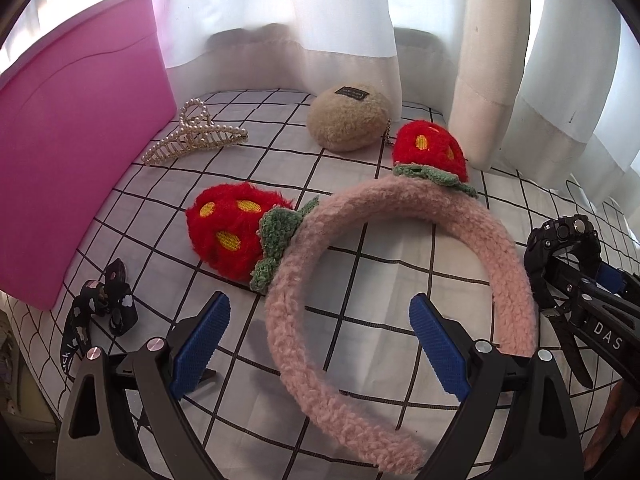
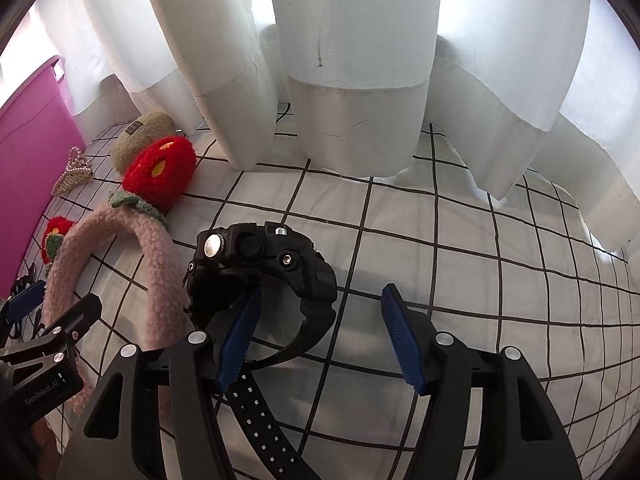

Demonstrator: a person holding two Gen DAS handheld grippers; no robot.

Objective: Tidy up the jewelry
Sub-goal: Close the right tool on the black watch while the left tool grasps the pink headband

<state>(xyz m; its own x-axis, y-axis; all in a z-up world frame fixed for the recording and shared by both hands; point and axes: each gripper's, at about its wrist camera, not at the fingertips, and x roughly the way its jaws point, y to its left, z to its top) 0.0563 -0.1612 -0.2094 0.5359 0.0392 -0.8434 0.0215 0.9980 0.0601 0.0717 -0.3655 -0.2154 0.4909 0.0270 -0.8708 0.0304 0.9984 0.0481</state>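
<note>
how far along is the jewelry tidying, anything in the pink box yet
Nothing looks put away; the pink box's inside isn't visible. In hand: the open left gripper straddles the strawberry headband, the open right gripper is at the black watch. Left out: pearl hair claw, beige pouch, black bow.

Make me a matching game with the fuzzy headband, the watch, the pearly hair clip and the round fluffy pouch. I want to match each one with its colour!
Things:
1. fuzzy headband
2. watch
3. pearly hair clip
4. round fluffy pouch

Colours:
A. black
B. beige with a dark label
C. pink with red strawberries
D. creamy white

Right pairs: 1-C, 2-A, 3-D, 4-B
</note>
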